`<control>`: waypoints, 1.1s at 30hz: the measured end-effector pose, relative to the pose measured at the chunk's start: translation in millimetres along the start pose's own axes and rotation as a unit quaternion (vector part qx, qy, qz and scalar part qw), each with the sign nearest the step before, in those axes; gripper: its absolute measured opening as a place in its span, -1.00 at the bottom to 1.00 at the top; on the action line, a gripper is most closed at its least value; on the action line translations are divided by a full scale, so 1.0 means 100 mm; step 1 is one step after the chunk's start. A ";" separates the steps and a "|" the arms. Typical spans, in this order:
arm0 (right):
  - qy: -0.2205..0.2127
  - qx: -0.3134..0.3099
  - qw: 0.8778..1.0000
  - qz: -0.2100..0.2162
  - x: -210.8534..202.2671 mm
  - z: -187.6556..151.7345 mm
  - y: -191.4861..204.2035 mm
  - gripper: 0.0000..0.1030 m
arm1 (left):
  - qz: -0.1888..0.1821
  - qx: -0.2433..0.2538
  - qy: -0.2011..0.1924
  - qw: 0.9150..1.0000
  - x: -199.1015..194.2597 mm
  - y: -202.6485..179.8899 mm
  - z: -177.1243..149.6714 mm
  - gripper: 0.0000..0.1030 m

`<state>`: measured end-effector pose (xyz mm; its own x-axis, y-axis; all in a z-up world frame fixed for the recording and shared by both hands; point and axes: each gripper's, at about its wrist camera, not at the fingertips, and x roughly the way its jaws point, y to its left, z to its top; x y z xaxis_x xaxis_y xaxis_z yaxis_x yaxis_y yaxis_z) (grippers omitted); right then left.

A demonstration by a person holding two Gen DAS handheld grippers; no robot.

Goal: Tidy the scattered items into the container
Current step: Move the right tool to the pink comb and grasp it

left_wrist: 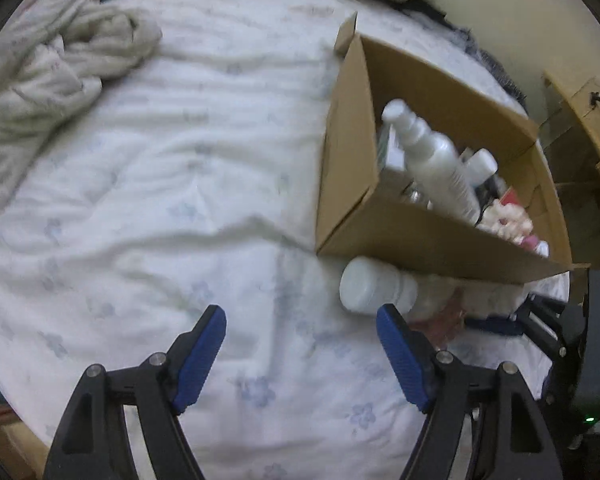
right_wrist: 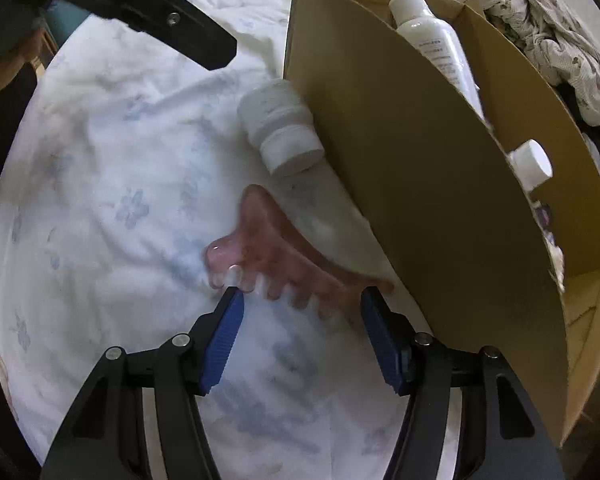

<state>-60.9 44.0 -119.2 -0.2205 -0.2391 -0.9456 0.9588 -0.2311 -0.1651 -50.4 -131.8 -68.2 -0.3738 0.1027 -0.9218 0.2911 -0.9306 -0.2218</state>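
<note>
Lying on the bed [right_wrist: 100, 152], the pink comb [right_wrist: 276, 252] sits just ahead of the right tool [right_wrist: 300, 300], jaws spread, beside the box [right_wrist: 400, 184]. Left tool [left_wrist: 300, 316] released, empty.

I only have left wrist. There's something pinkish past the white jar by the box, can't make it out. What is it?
Observer: A pink comb, lying flat on the bedsheet beside the cardboard box.
Operator: Right claw near it?
Observer: Right claw is open, its tips at the comb's teeth, nothing gripped.
Operator: Comb touching the jar?
Observer: No, the white jar lies just beyond it, against the box wall.
</note>
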 end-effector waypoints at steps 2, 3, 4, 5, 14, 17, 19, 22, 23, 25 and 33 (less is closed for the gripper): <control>-0.008 -0.004 1.000 -0.002 0.00 0.03 0.01 0.30 | 0.000 0.003 -0.005 1.000 -0.01 -0.04 0.00 0.52; -0.012 -0.007 1.000 -0.003 -0.02 0.04 0.02 0.30 | -0.001 0.007 -0.007 1.000 -0.02 -0.06 0.00 0.52; -0.016 -0.010 1.000 -0.004 -0.04 0.05 0.02 0.29 | -0.002 0.011 -0.007 1.000 -0.02 -0.08 -0.01 0.52; -0.019 -0.013 1.000 -0.005 -0.05 0.06 0.03 0.27 | -0.001 0.016 -0.004 1.000 0.00 -0.09 -0.02 0.52; -0.041 -0.016 0.999 0.001 -0.21 0.13 0.02 -0.32 | 0.026 0.036 0.009 0.999 0.10 -0.10 -0.03 0.52; -0.038 0.000 0.999 0.015 -0.26 0.09 -0.05 -0.33 | 0.029 0.026 0.008 0.999 0.10 -0.06 -0.02 0.52; -0.045 0.006 0.999 0.026 -0.32 0.11 -0.08 -0.34 | 0.028 0.015 0.009 0.999 0.10 -0.02 -0.01 0.52; -0.050 0.001 0.998 0.041 -0.42 0.16 -0.06 -0.38 | 0.027 0.007 0.008 1.000 0.09 0.00 0.00 0.52; -0.055 0.003 0.997 0.049 -0.47 0.18 -0.06 -0.64 | 0.027 0.008 0.006 1.000 0.08 -0.01 0.00 0.52; -0.065 0.020 0.996 0.065 -0.58 0.22 -0.11 -0.67 | 0.028 0.013 0.004 1.000 0.07 -0.02 -0.01 0.52; -0.069 0.070 0.991 0.087 -0.77 0.13 -0.40 -0.92 | 0.023 0.015 -0.003 1.000 0.04 -0.05 0.01 0.52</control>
<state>-84.4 58.9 -36.4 -0.0849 -0.4112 -0.9076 0.9527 -0.3004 0.0470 -54.2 -127.5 -70.7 -0.3657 0.0587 -0.9289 0.2816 -0.9443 -0.1705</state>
